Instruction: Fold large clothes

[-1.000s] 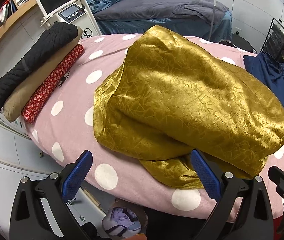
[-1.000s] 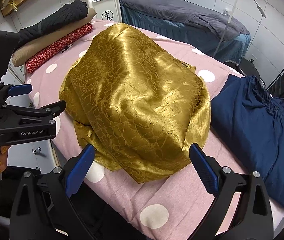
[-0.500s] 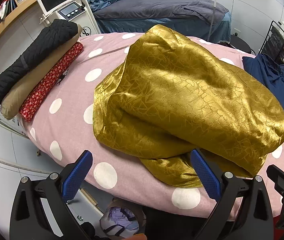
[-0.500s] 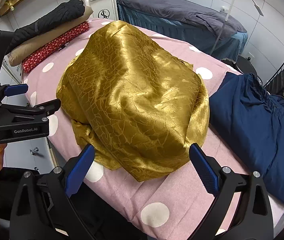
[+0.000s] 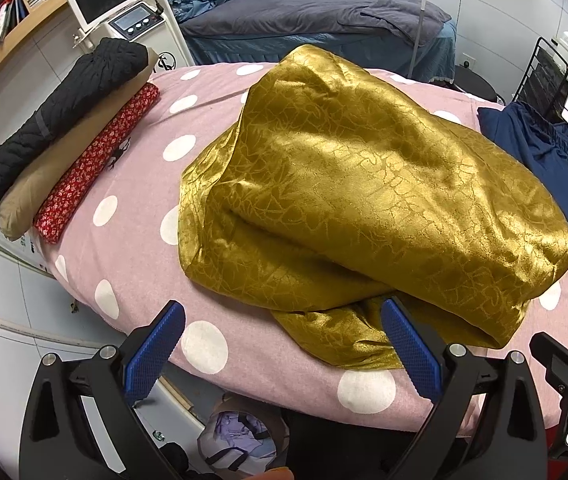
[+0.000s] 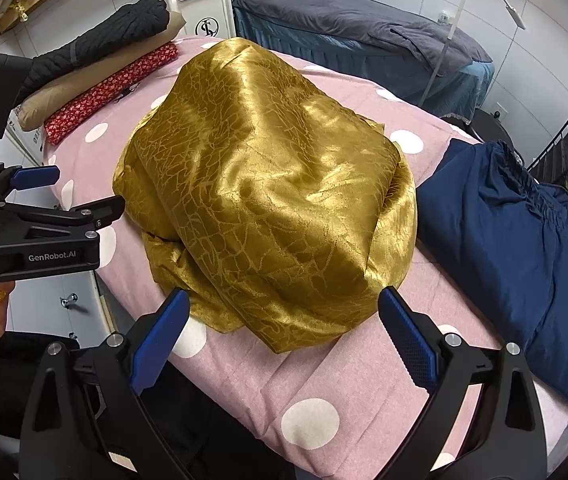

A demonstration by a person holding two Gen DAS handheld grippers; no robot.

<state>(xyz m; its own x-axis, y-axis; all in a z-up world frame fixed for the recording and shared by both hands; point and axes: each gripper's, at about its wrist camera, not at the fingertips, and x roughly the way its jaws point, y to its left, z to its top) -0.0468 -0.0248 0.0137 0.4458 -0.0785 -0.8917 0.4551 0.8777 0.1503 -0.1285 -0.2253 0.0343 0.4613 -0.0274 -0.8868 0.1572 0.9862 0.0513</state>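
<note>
garment (image 6: 268, 208) mid-bed (image 6: 315, 380) | folded pile (image 6: 523, 248) right | rolls (image 5: 64, 128) left edge

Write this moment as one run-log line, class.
left gripper: open, empty | right gripper: open, empty | gold garment: bunched on pink dotted bed

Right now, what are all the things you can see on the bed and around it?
gold garment: one, shiny gold, heaped mid-bed
bedcover: one, pink with white dots, under everything
navy garment: one, dark blue, right of the gold one
rolled bundles: three, black, tan, red-patterned, along the bed's left edge
second bed: one, grey-blue, behind
machine with screen: one, white, far left
left gripper: open, blue pads
right gripper: open, blue pads
</note>
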